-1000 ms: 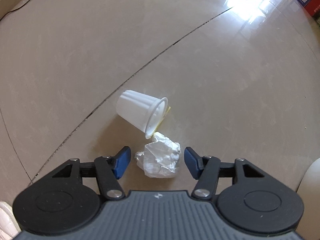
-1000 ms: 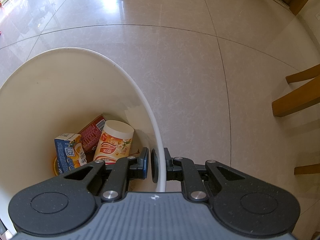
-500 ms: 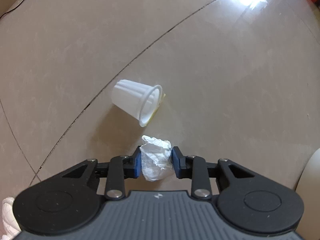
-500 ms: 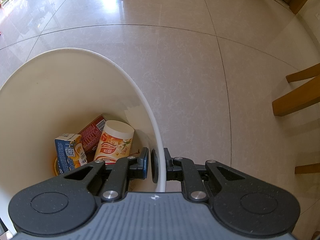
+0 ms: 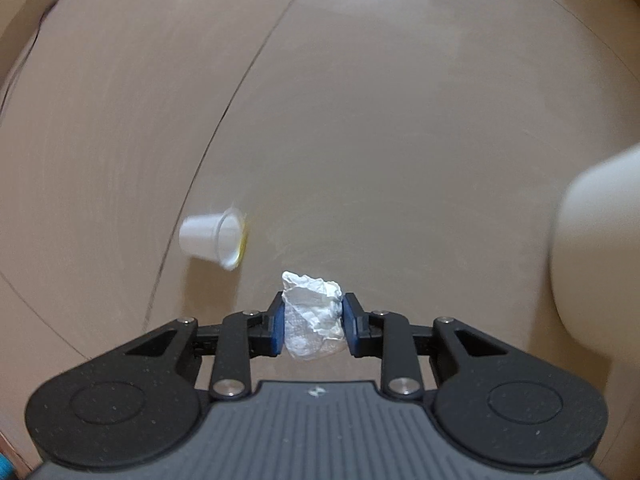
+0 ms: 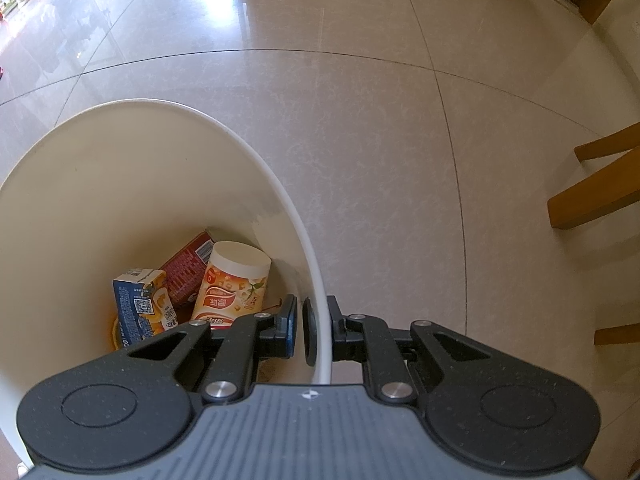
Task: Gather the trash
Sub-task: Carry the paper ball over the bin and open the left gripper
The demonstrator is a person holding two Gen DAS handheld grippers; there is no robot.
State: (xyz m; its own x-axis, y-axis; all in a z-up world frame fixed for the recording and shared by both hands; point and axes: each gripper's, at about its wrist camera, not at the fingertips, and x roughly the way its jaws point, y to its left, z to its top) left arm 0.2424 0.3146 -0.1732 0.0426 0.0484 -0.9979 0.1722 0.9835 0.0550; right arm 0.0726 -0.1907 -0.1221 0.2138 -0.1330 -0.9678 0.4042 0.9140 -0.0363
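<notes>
My left gripper (image 5: pixel 313 320) is shut on a crumpled white paper ball (image 5: pixel 312 322), held above the beige tiled floor. A white plastic cup (image 5: pixel 212 237) lies on its side on the floor, ahead and to the left. In the right wrist view my right gripper (image 6: pixel 311 330) is shut on the rim of the white trash bin (image 6: pixel 280 184). Inside the bin lie a blue juice carton (image 6: pixel 142 304), a red packet (image 6: pixel 188 268) and a white-lidded cup (image 6: pixel 232 284).
A blurred pale shape, probably the bin's outer wall (image 5: pixel 592 268), fills the right edge of the left wrist view. Wooden chair legs (image 6: pixel 596 184) stand on the floor to the right of the bin. Dark tile joints (image 5: pixel 224 120) cross the floor.
The left gripper closed on the paper ball and lifted it off the floor, swinging right; the white cup now sits farther away on the left. The right gripper kept its hold on the bin rim.
</notes>
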